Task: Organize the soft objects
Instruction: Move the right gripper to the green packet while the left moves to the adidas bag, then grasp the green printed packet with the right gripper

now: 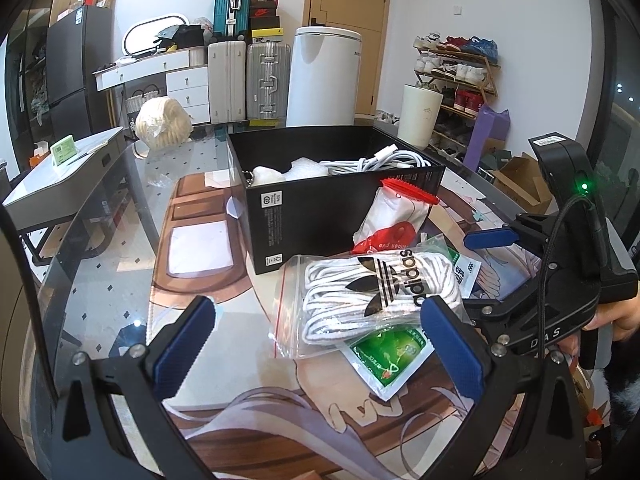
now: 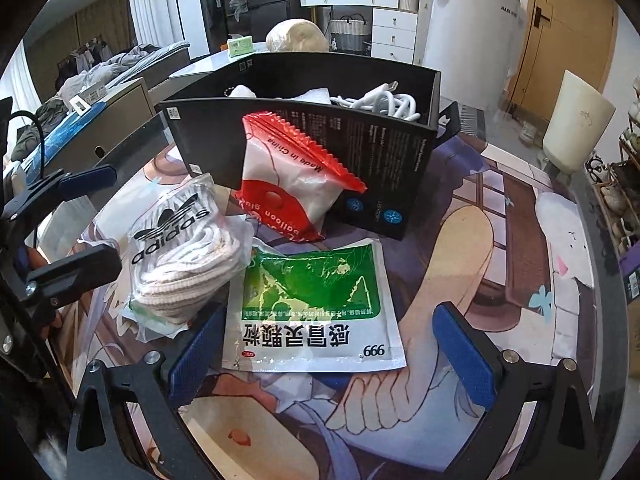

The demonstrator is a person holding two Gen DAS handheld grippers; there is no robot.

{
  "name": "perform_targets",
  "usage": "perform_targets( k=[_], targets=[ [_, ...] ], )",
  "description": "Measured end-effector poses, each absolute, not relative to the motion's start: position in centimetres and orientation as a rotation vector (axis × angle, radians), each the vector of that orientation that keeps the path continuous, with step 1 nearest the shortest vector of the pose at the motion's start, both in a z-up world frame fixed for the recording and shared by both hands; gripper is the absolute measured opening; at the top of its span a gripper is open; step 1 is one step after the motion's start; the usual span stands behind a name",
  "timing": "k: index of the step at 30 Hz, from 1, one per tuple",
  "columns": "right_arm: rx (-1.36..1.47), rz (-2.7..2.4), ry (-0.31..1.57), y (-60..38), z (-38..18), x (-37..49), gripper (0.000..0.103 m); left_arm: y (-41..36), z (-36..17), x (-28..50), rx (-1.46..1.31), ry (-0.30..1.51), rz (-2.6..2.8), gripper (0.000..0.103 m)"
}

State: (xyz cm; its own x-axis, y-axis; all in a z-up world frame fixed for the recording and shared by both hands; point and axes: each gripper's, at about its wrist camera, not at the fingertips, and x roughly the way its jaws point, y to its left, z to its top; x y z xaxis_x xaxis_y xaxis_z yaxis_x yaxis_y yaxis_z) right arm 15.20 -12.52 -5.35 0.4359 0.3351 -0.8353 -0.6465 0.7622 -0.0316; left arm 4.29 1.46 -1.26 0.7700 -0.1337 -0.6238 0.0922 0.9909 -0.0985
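A black open box (image 1: 320, 200) (image 2: 400, 148) holds white cables (image 1: 384, 160) (image 2: 384, 102) and white padding. In front of it lie a clear adidas bag of white laces (image 1: 372, 296) (image 2: 188, 256), a red-and-white balloon-glue pouch (image 1: 394, 220) (image 2: 292, 184) leaning on the box, and a green-and-white sachet (image 1: 388, 356) (image 2: 312, 312). My left gripper (image 1: 320, 344) is open, its jaws straddling the laces bag. My right gripper (image 2: 332, 356) is open, its jaws either side of the sachet's near edge; it also shows in the left wrist view (image 1: 560, 264).
The glass table top (image 1: 112, 264) carries a printed anime mat (image 2: 500, 240). A grey side table (image 1: 60, 184) stands to the left. A cream bundle (image 1: 162, 122), suitcases, a white bin (image 1: 324, 76) and a shoe rack (image 1: 460, 76) stand beyond.
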Motion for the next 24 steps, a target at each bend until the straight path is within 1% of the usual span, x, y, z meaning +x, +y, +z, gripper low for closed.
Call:
perform_targets(
  k=[6, 8, 9, 10, 11, 13, 17, 19, 24],
  targets=[
    [-0.377, 0.628, 0.937, -12.3, -5.4, 15.7, 0.102, 1.3, -1.3, 4.2, -0.063, 0.679, -0.12, 0.103],
    [-0.374, 0.63, 0.931, -12.7, -5.3, 15.8, 0.1, 1.3, -1.3, 4.2, -0.061, 0.68, -0.118, 0.103],
    [-0.374, 0.63, 0.926, -12.8, -5.3, 15.7, 0.096, 1.3, -1.3, 4.2, -0.061, 0.678, -0.12, 0.103],
    [-0.372, 0.635, 0.92, -12.9, -5.2, 15.7, 0.089, 1.2, -1.3, 4.2, -0.06, 0.678, -0.12, 0.103],
    [-0.371, 0.638, 0.917, -13.1, -5.1, 15.6, 0.086, 1.2, -1.3, 4.2, -0.059, 0.678, -0.12, 0.103],
    [-0.373, 0.64, 0.913, -13.3, -5.0, 15.4, 0.077, 1.2, -1.3, 4.3, -0.06, 0.68, -0.117, 0.103],
    [-0.368, 0.642, 0.905, -13.9, -4.8, 15.2, 0.067, 1.1, -1.3, 4.3, -0.06, 0.682, -0.114, 0.103],
    [-0.363, 0.638, 0.9, -14.3, -4.8, 15.0, 0.06, 1.0, -1.4, 4.4, -0.054, 0.685, -0.113, 0.103],
    [-0.353, 0.621, 0.889, -15.2, -4.6, 14.5, 0.055, 0.9, -1.4, 4.4, -0.051, 0.685, -0.12, 0.103]
  ],
)
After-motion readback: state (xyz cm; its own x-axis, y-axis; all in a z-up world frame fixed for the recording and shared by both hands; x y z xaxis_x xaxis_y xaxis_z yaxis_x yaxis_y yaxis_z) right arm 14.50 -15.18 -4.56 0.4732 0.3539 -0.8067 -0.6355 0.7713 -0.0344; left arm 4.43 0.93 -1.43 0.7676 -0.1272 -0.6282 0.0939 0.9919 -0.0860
